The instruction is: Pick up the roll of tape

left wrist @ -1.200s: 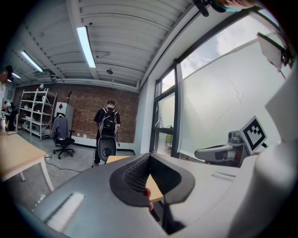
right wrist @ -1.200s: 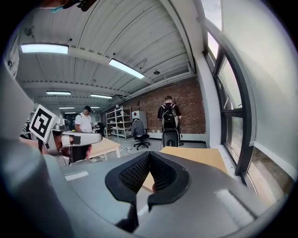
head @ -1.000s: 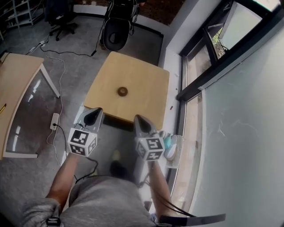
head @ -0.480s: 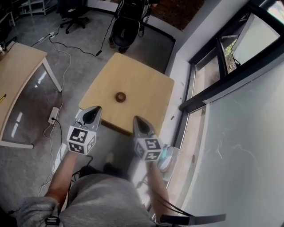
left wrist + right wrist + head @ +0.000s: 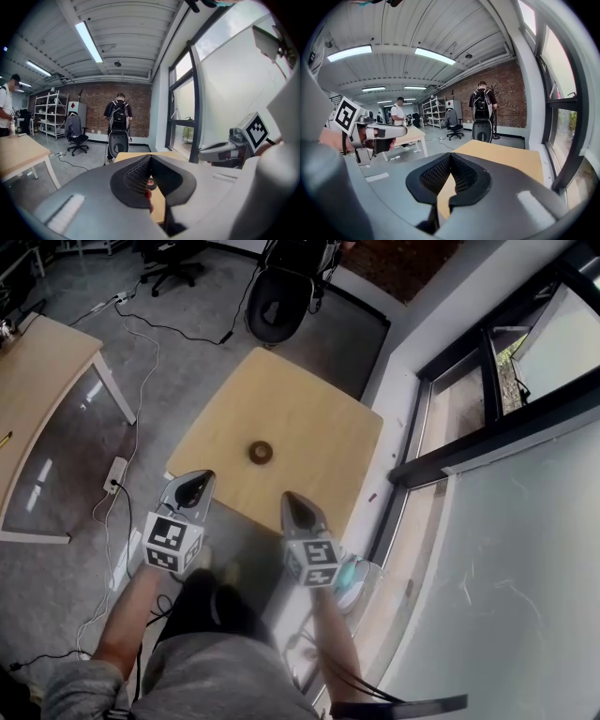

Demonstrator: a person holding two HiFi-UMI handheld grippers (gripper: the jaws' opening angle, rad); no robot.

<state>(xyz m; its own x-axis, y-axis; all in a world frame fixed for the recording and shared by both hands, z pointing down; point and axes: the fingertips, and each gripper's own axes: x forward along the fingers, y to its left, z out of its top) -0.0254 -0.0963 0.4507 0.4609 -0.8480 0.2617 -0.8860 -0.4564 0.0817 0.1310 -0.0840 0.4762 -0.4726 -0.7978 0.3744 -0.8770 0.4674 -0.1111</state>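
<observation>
The roll of tape (image 5: 261, 452), small and dark brown, lies flat near the middle of a square light-wood table (image 5: 319, 409). Both grippers hang in the air short of the table's near edge, apart from the roll. My left gripper (image 5: 192, 486) is shut and holds nothing; in the left gripper view the roll (image 5: 152, 183) shows just below its closed tips (image 5: 150, 156). My right gripper (image 5: 293, 502) is shut too, with nothing in it. In the right gripper view its tips (image 5: 451, 155) point over the tabletop (image 5: 501, 157), and the roll is hidden there.
A second wooden table (image 5: 37, 362) stands at the left, with cables and a power strip (image 5: 116, 472) on the grey floor between. A dark chair (image 5: 281, 301) sits beyond the small table. A window frame (image 5: 469, 442) runs along the right. A person with a backpack (image 5: 119, 115) stands far off.
Both grippers have come forward and a little down toward the table's near edge as the person stepped closer. Their jaws stayed shut. The roll has not moved on the table.
</observation>
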